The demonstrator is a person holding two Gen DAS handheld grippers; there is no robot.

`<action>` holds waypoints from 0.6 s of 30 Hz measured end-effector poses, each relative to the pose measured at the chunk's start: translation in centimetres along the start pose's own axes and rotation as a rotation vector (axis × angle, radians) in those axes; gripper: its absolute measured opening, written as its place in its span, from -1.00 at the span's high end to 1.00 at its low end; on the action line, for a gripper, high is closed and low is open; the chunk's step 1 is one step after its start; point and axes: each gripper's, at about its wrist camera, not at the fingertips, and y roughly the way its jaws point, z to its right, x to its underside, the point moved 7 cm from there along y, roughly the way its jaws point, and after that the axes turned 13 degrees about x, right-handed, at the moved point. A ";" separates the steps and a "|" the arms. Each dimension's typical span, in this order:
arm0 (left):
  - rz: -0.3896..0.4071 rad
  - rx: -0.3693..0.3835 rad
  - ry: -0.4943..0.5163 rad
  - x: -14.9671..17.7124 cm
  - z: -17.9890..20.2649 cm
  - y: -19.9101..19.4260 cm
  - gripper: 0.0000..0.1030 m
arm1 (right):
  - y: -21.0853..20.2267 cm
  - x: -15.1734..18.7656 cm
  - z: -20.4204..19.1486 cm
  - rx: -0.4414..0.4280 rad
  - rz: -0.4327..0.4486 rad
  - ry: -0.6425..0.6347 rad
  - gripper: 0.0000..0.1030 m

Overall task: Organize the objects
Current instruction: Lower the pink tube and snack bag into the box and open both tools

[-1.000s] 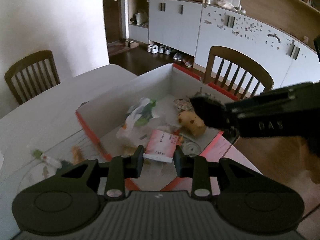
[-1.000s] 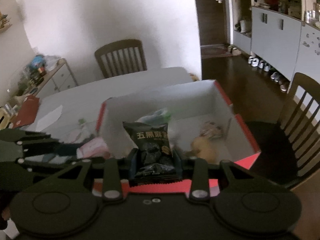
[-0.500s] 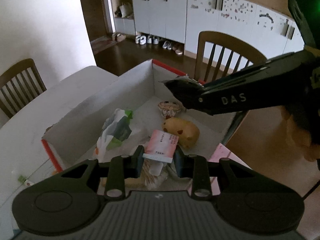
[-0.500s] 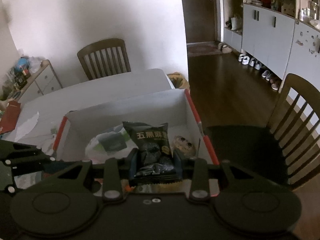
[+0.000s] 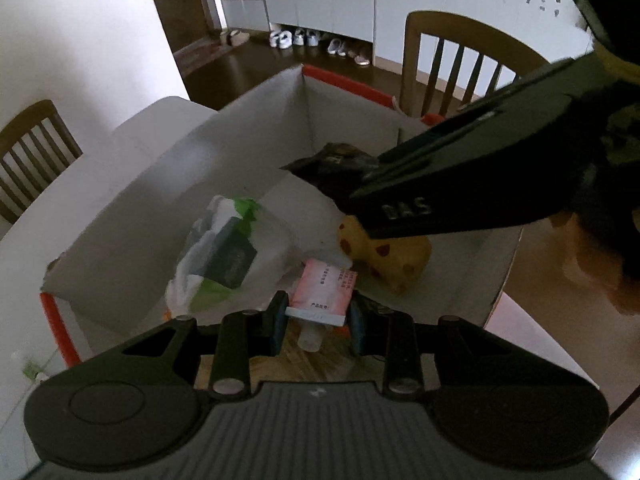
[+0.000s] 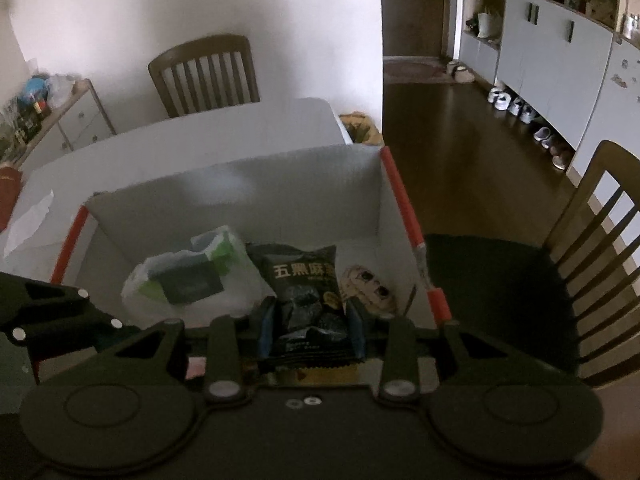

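A white cardboard box with red edges (image 5: 256,128) (image 6: 280,184) stands on the white table. My left gripper (image 5: 318,320) is shut on a pink tube (image 5: 322,294) and holds it over the box's near edge. My right gripper (image 6: 310,320) is shut on a black snack packet (image 6: 306,292) (image 5: 336,164) and holds it above the inside of the box. In the box lie a white plastic bag with a dark packet (image 5: 224,256) (image 6: 188,280), a yellow spotted toy (image 5: 396,264) and a patterned small packet (image 6: 370,284).
Wooden chairs stand at the table's far side (image 6: 204,74) and beside the box (image 5: 460,64) (image 6: 600,232). White cabinets with shoes below (image 5: 320,0) line the wall. A small green-capped item (image 5: 32,370) lies on the table left of the box.
Both grippers have moved forward over the box with their loads. The right gripper with the black packet now hangs lower over the yellow toy.
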 end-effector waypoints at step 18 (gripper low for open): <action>-0.056 0.019 -0.028 -0.3 -1.2 1.7 0.42 | 1.8 0.6 -0.3 -0.007 -0.071 0.007 0.28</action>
